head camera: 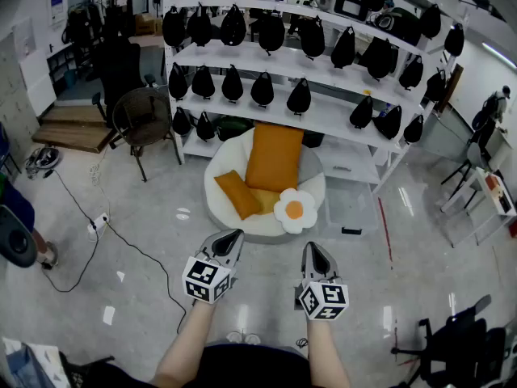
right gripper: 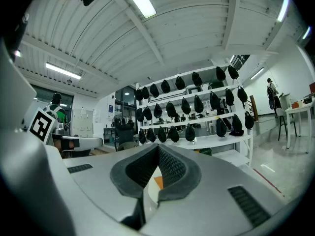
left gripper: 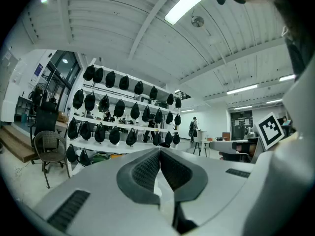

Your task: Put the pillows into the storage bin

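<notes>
Left tongs (head camera: 232, 238): pressed together on nothing, held low, well apart from the pillows
Right tongs (head camera: 314, 250): likewise closed and empty, beside the left pair
Pillows: large orange pillow (head camera: 275, 157) upright, small orange pillow (head camera: 237, 193) leaning before it, flower pillow (head camera: 294, 210) at the rim, all on the round white seat (head camera: 220, 164)
Storage bin (head camera: 353, 208): clear, on the floor just right of the seat; only the head view shows it
Left gripper view: rack (left gripper: 118, 117) of black bags, wicker chair (left gripper: 49, 149)
Right gripper view: orange sliver behind its closed tips
</notes>
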The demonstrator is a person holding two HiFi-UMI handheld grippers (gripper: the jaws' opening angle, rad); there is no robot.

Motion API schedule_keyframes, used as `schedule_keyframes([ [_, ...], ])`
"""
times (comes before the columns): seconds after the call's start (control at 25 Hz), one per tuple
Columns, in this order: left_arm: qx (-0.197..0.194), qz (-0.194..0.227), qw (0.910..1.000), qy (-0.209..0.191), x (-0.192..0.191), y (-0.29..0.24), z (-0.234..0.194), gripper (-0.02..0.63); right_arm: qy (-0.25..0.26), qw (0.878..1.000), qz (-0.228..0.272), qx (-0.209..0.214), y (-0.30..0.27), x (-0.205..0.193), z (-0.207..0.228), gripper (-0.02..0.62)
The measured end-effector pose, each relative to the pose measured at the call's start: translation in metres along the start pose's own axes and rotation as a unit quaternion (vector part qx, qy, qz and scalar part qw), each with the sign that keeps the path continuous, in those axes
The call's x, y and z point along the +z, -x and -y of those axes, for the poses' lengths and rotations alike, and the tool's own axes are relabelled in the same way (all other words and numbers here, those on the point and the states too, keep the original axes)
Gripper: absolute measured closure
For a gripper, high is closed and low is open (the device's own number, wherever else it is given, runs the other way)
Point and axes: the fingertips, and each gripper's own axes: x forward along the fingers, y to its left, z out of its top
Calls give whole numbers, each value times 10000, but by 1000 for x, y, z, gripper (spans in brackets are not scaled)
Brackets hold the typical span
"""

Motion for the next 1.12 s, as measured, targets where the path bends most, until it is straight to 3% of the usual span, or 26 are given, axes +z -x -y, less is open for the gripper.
schedule_keyframes([
  [0.52, -65, -38, 9999, 76, -5, 3, 3, 583, -125, 9999, 10, -19, 3, -4, 2, 595],
  [0.8, -374, -223, 9983, 378, -17, -1, 12, 583, -323, 9993, 79, 152, 3, -5, 0, 592],
  [1.0, -393, -69, 9985, 383, -12, 0, 15, 578, -420, 9988, 145, 187, 7, -6, 1, 569],
  [1.12, -344, 22, 9980, 521, -12, -2, 12, 451, -557, 9983, 128, 143, 6, -9, 5, 463],
])
